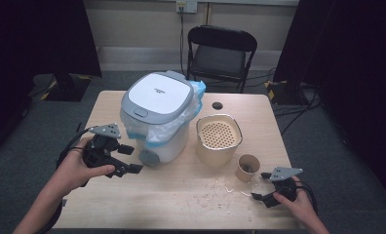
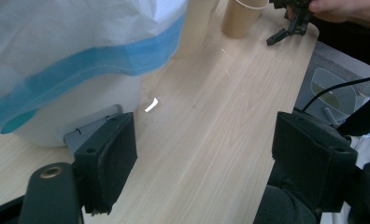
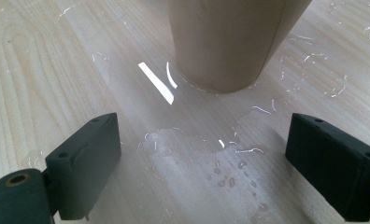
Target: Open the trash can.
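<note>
Near edge of the wooden table (image 1: pixel 181 204): both grippers low over the top, each held in a hand. Right gripper (image 1: pixel 264 187) at the near right corner, jaws spread wide with nothing between them; in the right gripper view they frame bare wet wood, and water droplets (image 3: pixel 230 175) are smeared and beaded on the surface just ahead. Left gripper (image 1: pixel 125 158) at the near left, jaws likewise wide apart and empty, pointing toward the table's middle.

Just beyond the right gripper: a brown paper cup (image 1: pixel 248 167), upright, mouth up; something dark sits inside, cannot tell what. Scattered droplets and specks lie on the wood to its near left.

Next back, mid-table: a beige tub (image 1: pixel 219 139), upright, fitted with a perforated strainer insert; nothing visible on the holes.

Left of the tub: a white bin (image 1: pixel 157 117) with a grey-rimmed lid, closed. A white liner bag (image 2: pixel 80 42) with a blue band bunches out under the lid and hangs over the sides. Contents hidden.

Far edge: a small dark round hole (image 1: pixel 217 105) in the tabletop. Behind the table, a black folding chair (image 1: pixel 221 53) faces it.
</note>
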`<move>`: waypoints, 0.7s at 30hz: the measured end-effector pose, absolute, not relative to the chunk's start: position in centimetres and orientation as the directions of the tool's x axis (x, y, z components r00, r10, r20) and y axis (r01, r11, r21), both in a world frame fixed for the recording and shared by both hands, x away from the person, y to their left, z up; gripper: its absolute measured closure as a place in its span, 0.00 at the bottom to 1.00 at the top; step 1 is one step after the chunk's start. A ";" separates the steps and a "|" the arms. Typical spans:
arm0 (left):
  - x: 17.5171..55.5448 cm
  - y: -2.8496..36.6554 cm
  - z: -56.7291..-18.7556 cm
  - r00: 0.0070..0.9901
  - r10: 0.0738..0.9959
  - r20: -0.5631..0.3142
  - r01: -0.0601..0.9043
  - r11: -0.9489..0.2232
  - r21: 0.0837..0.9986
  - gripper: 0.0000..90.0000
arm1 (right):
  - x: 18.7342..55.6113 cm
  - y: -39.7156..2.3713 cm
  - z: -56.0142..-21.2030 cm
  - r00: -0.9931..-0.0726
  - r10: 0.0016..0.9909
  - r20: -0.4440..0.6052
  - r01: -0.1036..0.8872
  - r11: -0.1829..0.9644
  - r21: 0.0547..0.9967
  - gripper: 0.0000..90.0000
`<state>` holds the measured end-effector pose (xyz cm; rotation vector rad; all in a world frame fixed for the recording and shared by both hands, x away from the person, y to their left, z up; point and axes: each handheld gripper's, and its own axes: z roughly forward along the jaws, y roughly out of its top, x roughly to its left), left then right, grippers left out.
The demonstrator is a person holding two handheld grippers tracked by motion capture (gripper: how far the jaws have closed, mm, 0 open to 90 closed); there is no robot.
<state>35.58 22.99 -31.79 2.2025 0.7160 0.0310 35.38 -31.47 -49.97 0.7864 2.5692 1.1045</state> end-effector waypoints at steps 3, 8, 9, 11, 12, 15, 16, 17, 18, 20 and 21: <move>35.9 23.0 -31.3 0.842 0.503 -0.193 0.475 -0.524 0.707 0.24 | 35.4 -31.5 -50.0 -0.828 0.561 -0.004 0.383 0.570 0.727 0.11; 36.2 23.0 -30.2 0.842 0.505 -0.191 0.473 -0.520 0.711 0.24 | 35.4 -31.5 -50.0 -0.828 0.561 -0.004 0.383 0.570 0.727 0.11; 36.3 22.9 -30.1 0.842 0.504 -0.192 0.473 -0.520 0.712 0.24 | 35.4 -31.5 -50.0 -0.828 0.561 -0.004 0.383 0.570 0.727 0.11; 36.4 22.8 -29.8 0.845 0.503 -0.181 0.466 -0.528 0.709 0.24 | 35.4 -31.5 -50.0 -0.828 0.561 -0.004 0.383 0.570 0.727 0.11; 36.5 22.8 -29.6 0.844 0.504 -0.183 0.466 -0.523 0.714 0.24 | 35.4 -31.5 -50.0 -0.828 0.561 -0.004 0.383 0.570 0.727 0.11; 36.6 22.8 -29.2 0.846 0.502 -0.181 0.464 -0.524 0.714 0.24 | 35.4 -31.5 -50.0 -0.828 0.561 -0.004 0.383 0.570 0.727 0.11; 36.7 22.8 -29.0 0.845 0.506 -0.175 0.464 -0.529 0.710 0.23 | 35.4 -31.5 -50.0 -0.828 0.561 -0.004 0.382 0.570 0.727 0.11; 36.7 22.8 -28.9 0.846 0.503 -0.175 0.462 -0.531 0.710 0.23 | 35.4 -31.5 -50.0 -0.828 0.561 -0.004 0.382 0.570 0.727 0.11; 36.7 22.7 -28.8 0.847 0.503 -0.174 0.460 -0.527 0.715 0.23 | 35.4 -31.5 -50.0 -0.828 0.561 -0.004 0.383 0.570 0.727 0.11; 36.8 22.7 -28.5 0.847 0.502 -0.176 0.459 -0.523 0.719 0.23 | 35.4 -31.5 -50.0 -0.828 0.561 -0.004 0.383 0.570 0.727 0.11; 36.8 22.7 -28.4 0.850 0.499 -0.169 0.453 -0.529 0.718 0.23 | 35.4 -31.5 -50.0 -0.828 0.561 -0.004 0.383 0.570 0.727 0.11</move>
